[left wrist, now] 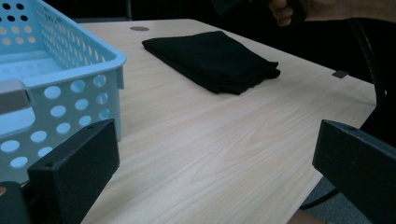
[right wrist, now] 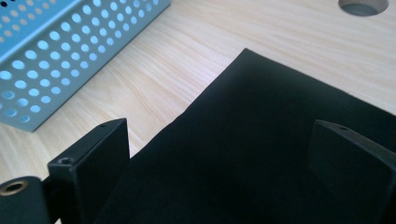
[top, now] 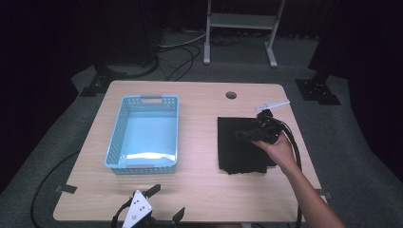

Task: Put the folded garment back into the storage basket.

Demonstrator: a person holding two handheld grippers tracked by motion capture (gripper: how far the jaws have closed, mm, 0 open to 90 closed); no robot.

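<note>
cloth: black folded cloth (top: 241, 145) flat on table (top: 199, 109), well right of the blue basket (top: 144, 134), apart from it
right gripper: right gripper (top: 256, 134) over cloth's right part, held by hand (top: 280, 149); fingers wide apart, nothing between them, hovering above cloth
left gripper: left gripper (top: 164, 203) at table's near edge, just in front of basket; fingers spread wide, holding nothing
right gripper view adds: cloth surface (right wrist: 261, 154) close up, basket's perforated wall (right wrist: 56, 56), round hole in table (right wrist: 363, 5)
left gripper view adds: cloth's stacked folded edges (left wrist: 212, 58), basket corner (left wrist: 60, 79)
hard to tell: whether right fingers touch cloth; left gripper body cut off at high view's bottom; basket contents unclear
</note>
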